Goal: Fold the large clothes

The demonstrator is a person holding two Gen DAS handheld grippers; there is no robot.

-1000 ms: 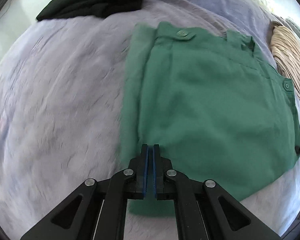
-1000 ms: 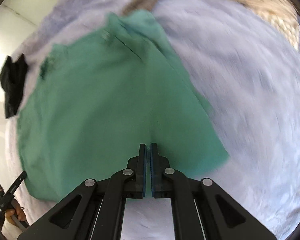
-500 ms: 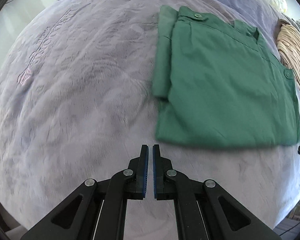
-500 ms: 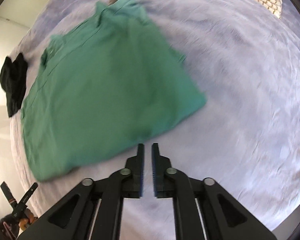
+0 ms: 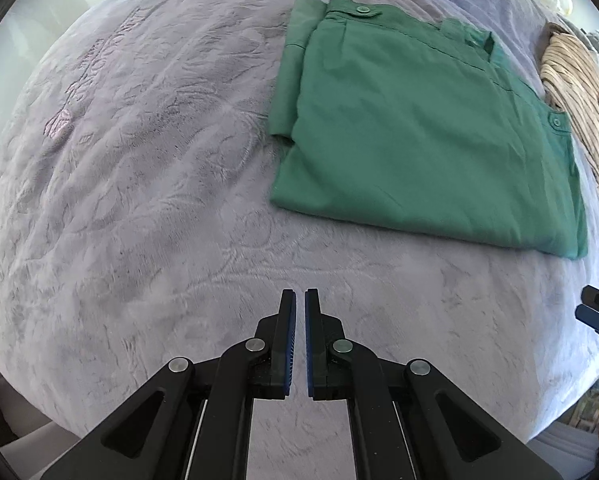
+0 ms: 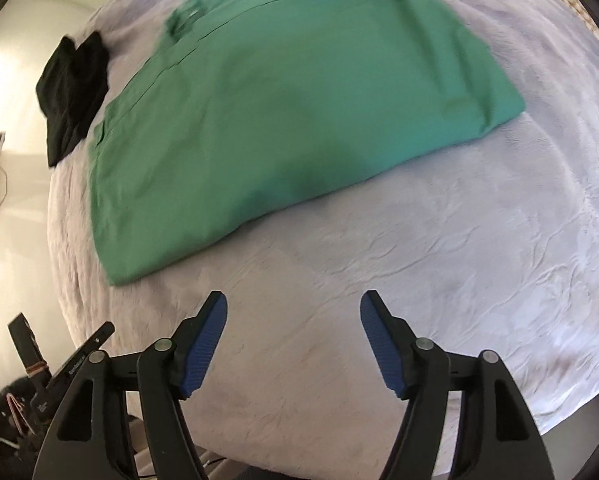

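Lavender plush bedspread [image 5: 147,184] is seen to fill both wrist views, embossed and lightly rumpled. At the far left edge a black garment [image 6: 69,92] is noted, bunched, well apart from everything else.

Next along, the green garment [image 5: 427,128] is found lying flat on the spread, already folded into a rough rectangle. A narrower layer is seen to stick out along its left side in the left view, and buttons are noted at its far edge. In the right view the same piece [image 6: 283,104] is blurred, so finer detail of its seams cannot be told. At its far right, a cream woven item [image 5: 575,92] is seen just beside it; whether the two touch cannot be told.

Left gripper [image 5: 300,300]: jaws drawn together to a thin slit, nothing between them, held over bare spread. The green piece lies ahead and to the right of it, apart from the tips.

Right gripper [image 6: 293,312]: jaws have just been opening and are now stood wide, nothing between them. The green piece lies ahead and slightly left, its near folded edge running slantwise across the view, the low left corner closest to the tips. The right tool's tip [image 5: 597,312] is glimpsed at the right margin of the left view.

Judgement: the long axis runs across both tools' lines of sight, so a further fold would be taken from the near edge. Neither hand is clearly the nearer; the right is the readier, being open.
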